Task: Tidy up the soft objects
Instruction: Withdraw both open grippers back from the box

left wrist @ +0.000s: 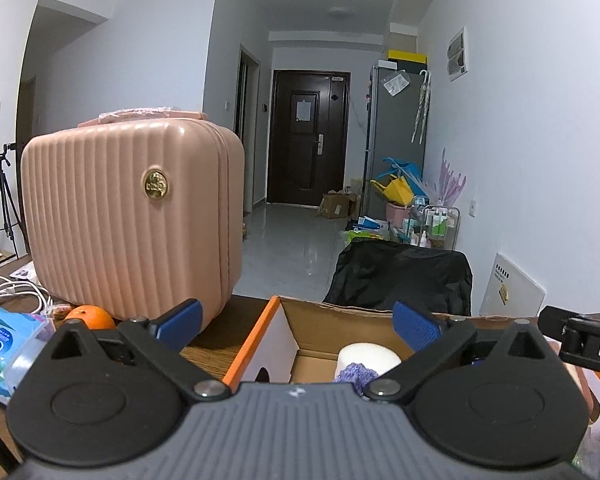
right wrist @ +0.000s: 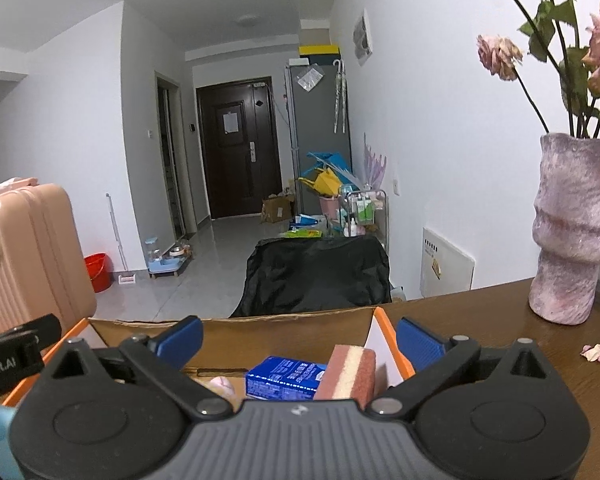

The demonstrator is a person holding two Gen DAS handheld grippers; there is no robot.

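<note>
Both hand-held grippers, left (left wrist: 296, 326) and right (right wrist: 298, 338), are held spread apart and empty above the cardboard box (right wrist: 236, 334). Sponge (right wrist: 350, 372), blue pack (right wrist: 284, 378) and purple knit (left wrist: 354, 374) lie just below. Packing seems well advanced; next, a loose soft item must be sought.

Sponge (right wrist: 350, 372) in box (right wrist: 236, 322), right corner

The left gripper (left wrist: 298, 326) was held level and pointed forward, its blue-padded fingers (left wrist: 179, 323) spread wide with nothing between them. The right gripper (right wrist: 300, 338) sat just beside it in the same pose, jaws parted and empty, its blue pads (right wrist: 419, 343) tilted outward.
</note>
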